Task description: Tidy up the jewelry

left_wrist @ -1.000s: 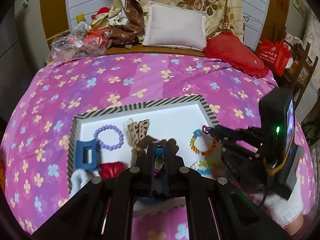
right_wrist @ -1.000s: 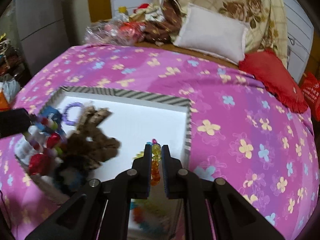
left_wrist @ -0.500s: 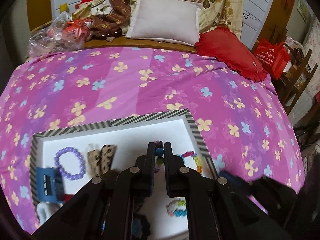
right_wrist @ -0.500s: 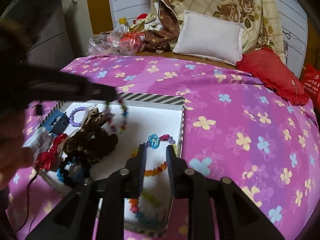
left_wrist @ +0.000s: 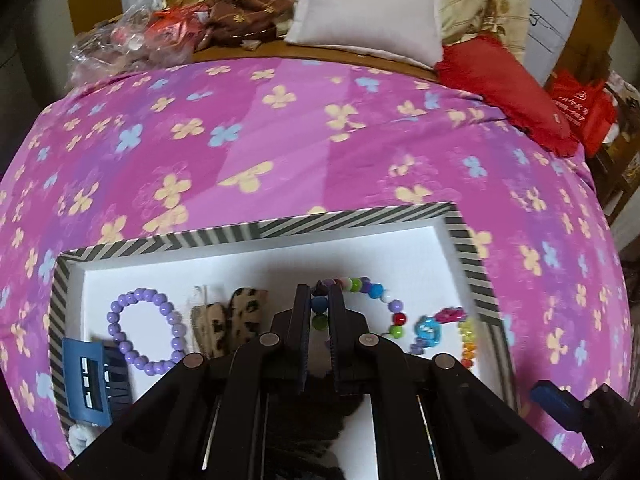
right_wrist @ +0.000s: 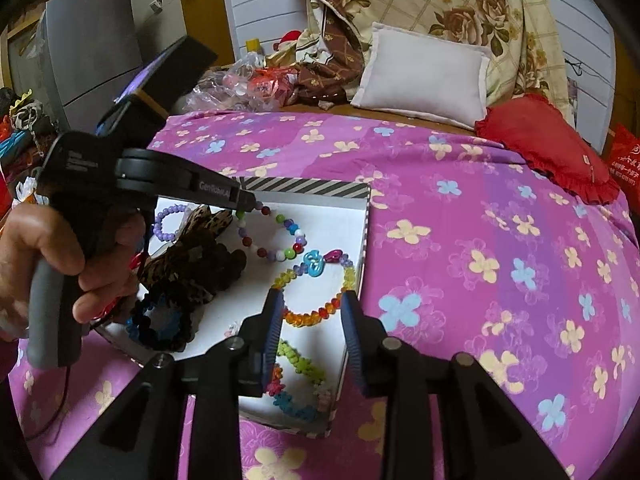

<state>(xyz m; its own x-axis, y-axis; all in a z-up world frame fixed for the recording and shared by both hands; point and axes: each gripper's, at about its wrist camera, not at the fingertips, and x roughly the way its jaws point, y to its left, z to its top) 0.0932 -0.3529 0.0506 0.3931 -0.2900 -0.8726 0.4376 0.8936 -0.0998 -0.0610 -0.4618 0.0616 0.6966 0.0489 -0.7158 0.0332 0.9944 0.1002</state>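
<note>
A shallow white tray (right_wrist: 362, 236) with a black-and-white striped rim sat on a bed under a magenta cotton cover (right_wrist: 500, 248) printed with cream and pale-blue four-petal flowers. The left gripper (left_wrist: 320, 308), black plastic with ribbed pads, was closed almost completely on a bracelet of glossy round multicoloured beads (left_wrist: 376, 292), a blue and a green bead pinched between its fingers while the rest of the loop lay on the tray floor. The right gripper (right_wrist: 312, 304) stood partly open over the tray with nothing in its grasp; below its blue-edged pads (right_wrist: 274, 320) lay a bracelet of translucent faceted orange and yellow beads (right_wrist: 320, 312) bearing a turquoise charm and a pink one. Its jaws had just been opening, and that bracelet, pinched a second earlier, was now released onto the tray. The left gripper, then high above the tray's middle with its bracelet hanging free, had come down toward the far right part. Elsewhere in the tray were a ring of matte lilac beads (left_wrist: 146, 330), a fuzzy leopard-print hair bow (left_wrist: 230, 324), a blue rectangular claw clip (left_wrist: 94, 384) and a chunky neon bead strand (right_wrist: 298, 364). A person's hand (right_wrist: 52, 264) gripped the left tool's grey handle. A pale rectangular pillow (right_wrist: 420, 76) and a frilled red cushion (right_wrist: 548, 148) lay at the headboard.
</note>
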